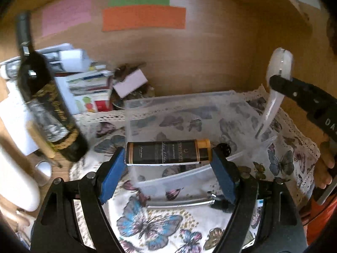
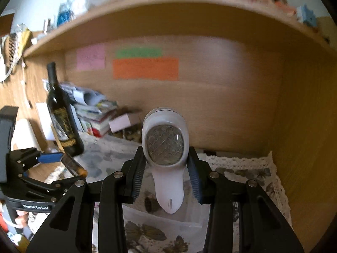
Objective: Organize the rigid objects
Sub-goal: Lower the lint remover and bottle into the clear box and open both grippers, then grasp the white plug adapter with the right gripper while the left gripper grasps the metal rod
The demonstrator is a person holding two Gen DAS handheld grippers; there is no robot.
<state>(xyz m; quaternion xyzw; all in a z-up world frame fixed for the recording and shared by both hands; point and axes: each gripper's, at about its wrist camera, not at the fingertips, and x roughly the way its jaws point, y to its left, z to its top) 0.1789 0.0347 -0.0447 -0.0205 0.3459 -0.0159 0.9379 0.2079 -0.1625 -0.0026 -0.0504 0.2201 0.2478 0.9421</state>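
**Both grippers loaded above the clear bin**

A butterfly-print cloth (image 1: 151, 223) covers the desk under a wooden shelf (image 2: 147, 2), and on it sits a clear plastic bin (image 1: 189, 109), the likely home for the loose items. To the left stands a dark wine bottle (image 1: 48, 105), just in front of a stack of books and papers (image 1: 88, 84).

The right gripper (image 2: 166, 168) is closed narrowly on a white fabric shaver (image 2: 165, 147), its pads pressing the sides just below the round mesh head, handle hanging towards the camera. From the left wrist view the shaver hangs above the bin's right side.

The left gripper (image 1: 168, 162) stands wide, its blue pads clamped on the two ends of a small dark bottle with an orange cap (image 1: 168, 151), held lengthwise and level, over the bin's near edge.

To finish well, I would lower one item at a time, keeping the hands well apart so the tools don't collide. The bottle should go down flat, so it doesn't roll when released. The shaver is best laid on its back, mesh up, with the grip loosened only after it rests on the bin floor.
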